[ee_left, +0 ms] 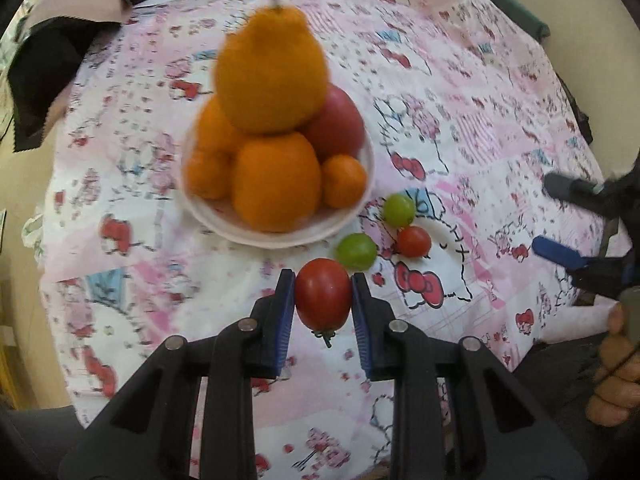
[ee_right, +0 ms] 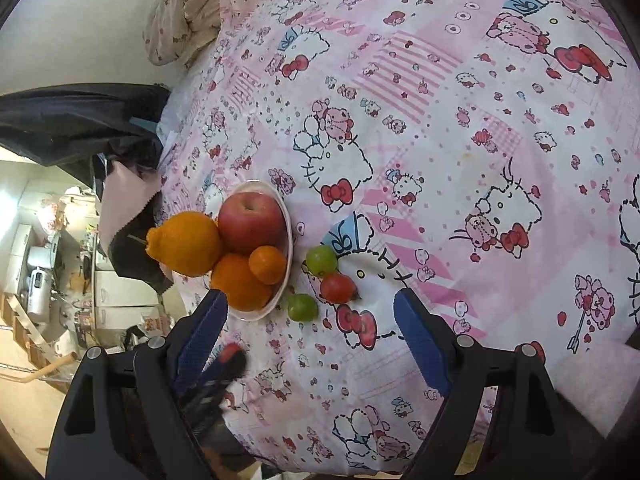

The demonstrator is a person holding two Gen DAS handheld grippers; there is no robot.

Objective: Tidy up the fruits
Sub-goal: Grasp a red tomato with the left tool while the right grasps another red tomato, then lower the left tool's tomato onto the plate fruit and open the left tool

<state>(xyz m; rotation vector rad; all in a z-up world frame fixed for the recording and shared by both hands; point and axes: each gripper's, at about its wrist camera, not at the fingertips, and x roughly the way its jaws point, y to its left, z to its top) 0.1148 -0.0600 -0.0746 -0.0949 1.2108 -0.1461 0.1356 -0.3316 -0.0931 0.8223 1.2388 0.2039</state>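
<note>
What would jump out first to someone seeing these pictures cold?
Probably the small red tomato pinched in the left gripper, low in the left wrist view. Just beyond it stands the white plate heaped with oranges and a red apple, on the pink cartoon-cat tablecloth.

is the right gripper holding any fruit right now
No, the right gripper stands wide open above the cloth with nothing between its pads, while the left gripper clamps a red tomato.
</note>
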